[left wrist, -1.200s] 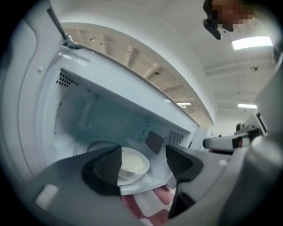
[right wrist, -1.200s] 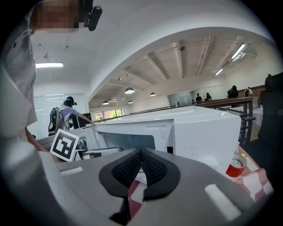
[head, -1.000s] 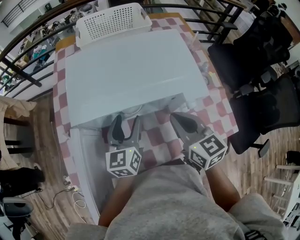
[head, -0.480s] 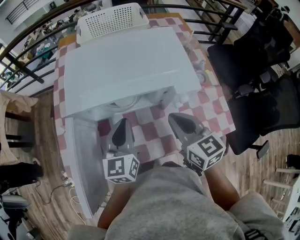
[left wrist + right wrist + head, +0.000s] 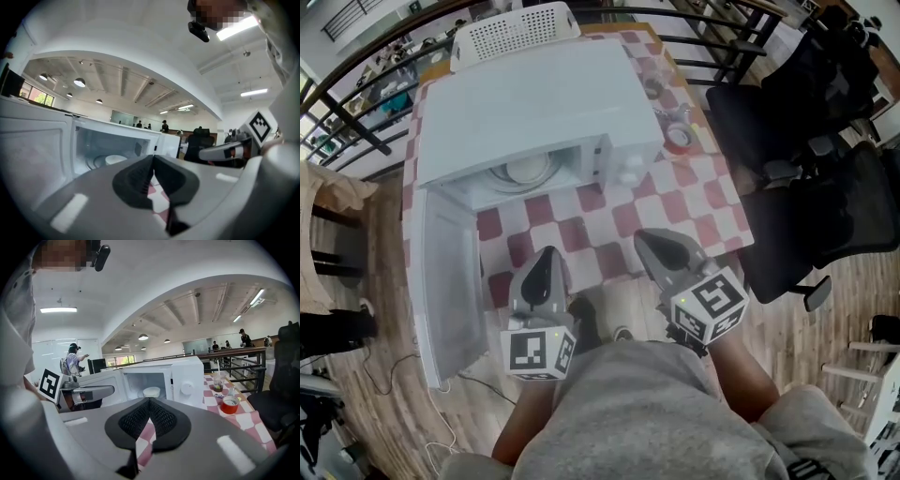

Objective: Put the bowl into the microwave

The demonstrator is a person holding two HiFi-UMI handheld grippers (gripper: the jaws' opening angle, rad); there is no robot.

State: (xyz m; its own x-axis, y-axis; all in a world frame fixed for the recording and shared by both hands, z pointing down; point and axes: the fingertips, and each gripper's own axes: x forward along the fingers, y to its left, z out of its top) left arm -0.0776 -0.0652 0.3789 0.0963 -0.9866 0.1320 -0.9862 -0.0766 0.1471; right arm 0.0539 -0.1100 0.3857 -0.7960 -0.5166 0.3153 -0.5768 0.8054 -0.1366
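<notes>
Inside the microwave sits the bowl, the left hand-held gripper and right hand-held gripper clenched empty, so the door likely needs shutting.

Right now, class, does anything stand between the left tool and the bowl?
Nothing visible does. The bowl sits inside the microwave, whose door hangs open at the left. Between the shut, empty left tool and the open front lies only bare checked tablecloth.
</notes>
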